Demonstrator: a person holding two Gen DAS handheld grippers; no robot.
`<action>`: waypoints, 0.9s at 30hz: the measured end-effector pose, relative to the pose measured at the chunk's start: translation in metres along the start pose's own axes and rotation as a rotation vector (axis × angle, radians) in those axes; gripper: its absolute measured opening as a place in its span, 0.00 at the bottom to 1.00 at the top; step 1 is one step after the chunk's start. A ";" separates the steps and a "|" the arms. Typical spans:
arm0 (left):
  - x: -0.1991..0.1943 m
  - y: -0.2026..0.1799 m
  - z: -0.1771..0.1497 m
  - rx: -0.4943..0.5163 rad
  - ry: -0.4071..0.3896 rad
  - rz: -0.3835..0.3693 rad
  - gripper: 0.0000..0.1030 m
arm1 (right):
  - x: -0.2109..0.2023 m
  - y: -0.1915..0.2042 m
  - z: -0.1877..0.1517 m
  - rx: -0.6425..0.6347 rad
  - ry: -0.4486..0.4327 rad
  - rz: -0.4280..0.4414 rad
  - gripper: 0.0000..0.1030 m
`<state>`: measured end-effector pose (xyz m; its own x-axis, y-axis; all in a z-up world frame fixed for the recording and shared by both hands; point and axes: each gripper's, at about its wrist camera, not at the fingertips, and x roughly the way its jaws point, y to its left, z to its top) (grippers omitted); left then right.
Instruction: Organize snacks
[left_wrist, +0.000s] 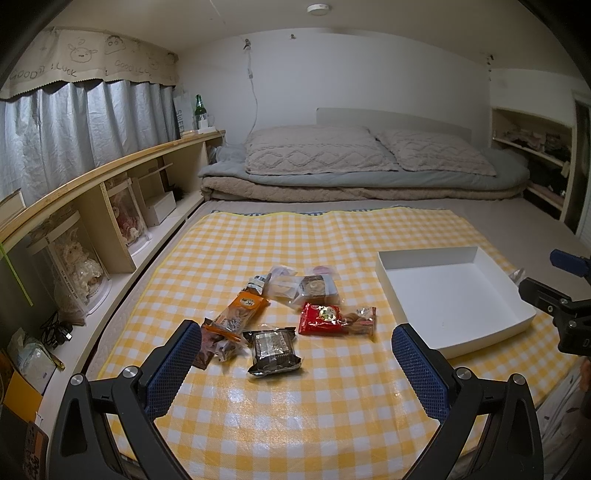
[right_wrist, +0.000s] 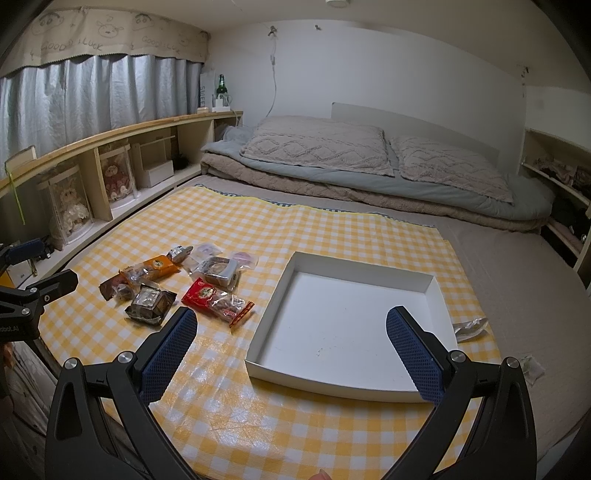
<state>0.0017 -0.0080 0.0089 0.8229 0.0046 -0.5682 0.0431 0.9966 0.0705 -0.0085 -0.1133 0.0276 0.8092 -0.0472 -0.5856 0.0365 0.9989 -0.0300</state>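
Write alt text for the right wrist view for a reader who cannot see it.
An empty white tray lies on a yellow checked cloth spread over a bed, framed by the open right tool. A cluster of wrapped snacks, including a red packet, sits left of the tray, pillows behind.

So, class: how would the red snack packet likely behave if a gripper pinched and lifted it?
The red snack packet looks like thin glossy film, so probably light, crinkly and somewhat slippery. Lying flat and long, it would likely sag at the unheld end.
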 end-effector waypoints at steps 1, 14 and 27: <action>0.000 0.000 -0.001 0.000 0.000 0.001 1.00 | 0.000 0.000 0.000 -0.001 0.000 -0.001 1.00; -0.001 0.002 -0.002 -0.001 -0.003 -0.001 1.00 | 0.000 -0.002 0.000 -0.002 -0.001 -0.001 1.00; -0.008 0.007 0.013 0.007 -0.042 0.001 1.00 | -0.001 -0.005 0.006 0.005 -0.016 0.021 1.00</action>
<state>0.0027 -0.0019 0.0243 0.8461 0.0021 -0.5331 0.0461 0.9960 0.0771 -0.0062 -0.1179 0.0337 0.8194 -0.0265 -0.5727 0.0224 0.9996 -0.0142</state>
